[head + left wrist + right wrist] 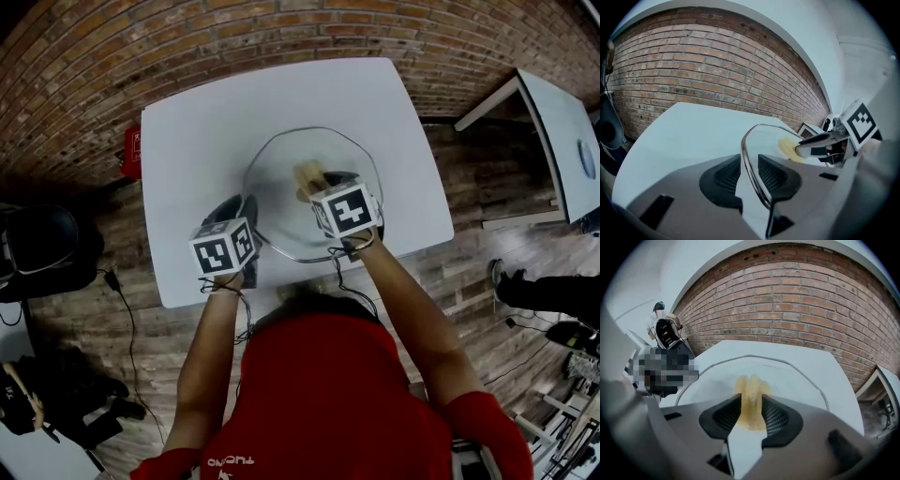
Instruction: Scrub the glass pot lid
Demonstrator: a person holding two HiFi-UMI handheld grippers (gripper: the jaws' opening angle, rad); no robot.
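A round glass pot lid point(281, 169) with a metal rim lies over the middle of the white table point(206, 122). My left gripper point(242, 208) is shut on the lid's near-left rim; in the left gripper view the rim point(757, 183) runs between the dark pads and the lid point(764, 140) stands tilted on edge. My right gripper point(328, 183) is shut on a yellow sponge point(307, 175) that rests against the glass. In the right gripper view the sponge point(751, 394) is pinched between the pads, with the lid point(797, 376) beyond it.
A red object point(131, 152) stands by the table's left edge. A second white table point(562, 141) is at the right. A dark chair point(37, 248) and cables lie on the wooden floor at the left. A brick wall point(811, 310) stands behind the table.
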